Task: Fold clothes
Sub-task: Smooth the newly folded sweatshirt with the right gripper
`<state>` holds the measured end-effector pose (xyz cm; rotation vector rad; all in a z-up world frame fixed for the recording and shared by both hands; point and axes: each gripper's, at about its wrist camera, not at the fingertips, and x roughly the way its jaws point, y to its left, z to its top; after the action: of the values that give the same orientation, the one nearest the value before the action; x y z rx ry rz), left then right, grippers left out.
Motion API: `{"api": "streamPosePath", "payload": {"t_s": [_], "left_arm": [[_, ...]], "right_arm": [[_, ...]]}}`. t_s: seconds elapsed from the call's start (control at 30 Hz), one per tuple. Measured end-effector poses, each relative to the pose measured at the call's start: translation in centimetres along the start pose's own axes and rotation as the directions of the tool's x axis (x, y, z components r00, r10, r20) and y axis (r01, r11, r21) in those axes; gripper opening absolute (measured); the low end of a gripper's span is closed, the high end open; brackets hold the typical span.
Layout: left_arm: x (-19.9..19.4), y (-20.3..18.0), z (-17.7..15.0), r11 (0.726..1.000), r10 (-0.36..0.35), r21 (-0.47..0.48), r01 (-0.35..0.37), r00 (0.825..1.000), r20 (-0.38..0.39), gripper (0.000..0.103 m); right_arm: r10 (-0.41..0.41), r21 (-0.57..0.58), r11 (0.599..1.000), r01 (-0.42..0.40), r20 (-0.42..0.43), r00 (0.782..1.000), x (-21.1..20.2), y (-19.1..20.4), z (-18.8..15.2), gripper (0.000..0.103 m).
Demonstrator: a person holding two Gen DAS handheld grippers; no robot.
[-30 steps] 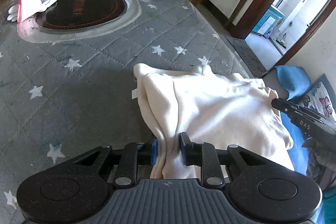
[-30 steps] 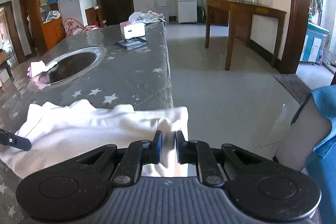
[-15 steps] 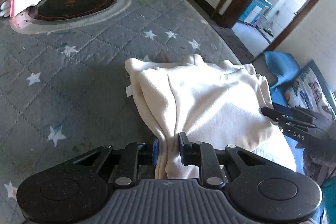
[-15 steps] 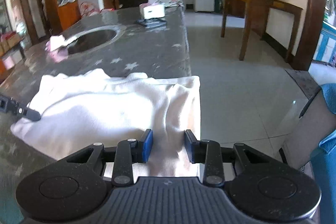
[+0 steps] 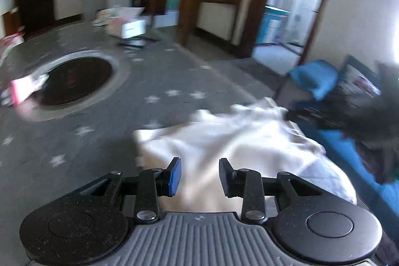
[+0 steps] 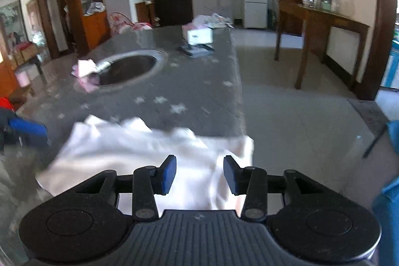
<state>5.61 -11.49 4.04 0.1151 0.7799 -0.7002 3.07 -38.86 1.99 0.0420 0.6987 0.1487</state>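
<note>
Both grippers are letting go since a second ago: each was clamped on a cream fold then, and now the cloth is lying loose between parted pads.

Looking along my left gripper [image 5: 199,175], I am seeing its jaws opening, the blue pad [image 5: 174,176] at 9 o'clock and the dark one at 3 o'clock standing clear of the fabric. The cream garment [image 5: 232,141] is lying folded on the grey star-patterned worktop [image 5: 104,131], filling the lower middle of this view and running toward 3 o'clock, where its edge is drooping over the worktop's side. At 3 o'clock my right gripper [image 5: 314,116] is showing as a dark blur beside the garment's far corner; whether it is touching the cloth I cannot tell from here. At 10 o'clock a round dark inset [image 5: 74,81] is sitting in the worktop with a pink and white cloth [image 5: 22,91] on its rim.

Looking along my right gripper [image 6: 199,175], I am seeing its jaws opening too, both pads apart with the garment [image 6: 129,148] under and between them but not pinched. The garment is spreading from the middle toward 9 o'clock, its right edge hanging off the worktop [image 6: 199,81] corner. At 9 o'clock a blurred blue and black shape is hovering just beside the garment's left end. At 12 o'clock a white tissue box [image 6: 199,35] is resting far down the worktop.
</note>
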Motion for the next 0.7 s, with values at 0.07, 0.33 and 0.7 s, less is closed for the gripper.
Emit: {"api": "streamPosePath", "payload": {"t_s": [0.07, 0.33, 0.7], "left_arm": [[0.8, -1.0, -0.2, 0.999, -0.032, 0.016, 0.032, 0.999, -0.010, 0.033], [3.5, -2.9, -1.3, 0.995, -0.086, 0.043, 0.088, 0.995, -0.046, 0.032], [4.8, -2.1, -2.2, 0.994, -0.108, 0.026, 0.110, 0.991, -0.076, 0.030]], "right_arm": [[0.028, -0.014, 1.000, -0.028, 0.001, 1.000, 0.7, 0.8, 0.9, 0.042], [0.116, -0.086, 0.989, -0.120, -0.051, 0.992, 4.9, 5.1, 2.4, 0.029], [0.133, -0.155, 0.977, -0.149, -0.113, 0.985, 9.9, 8.2, 3.0, 0.025]]}}
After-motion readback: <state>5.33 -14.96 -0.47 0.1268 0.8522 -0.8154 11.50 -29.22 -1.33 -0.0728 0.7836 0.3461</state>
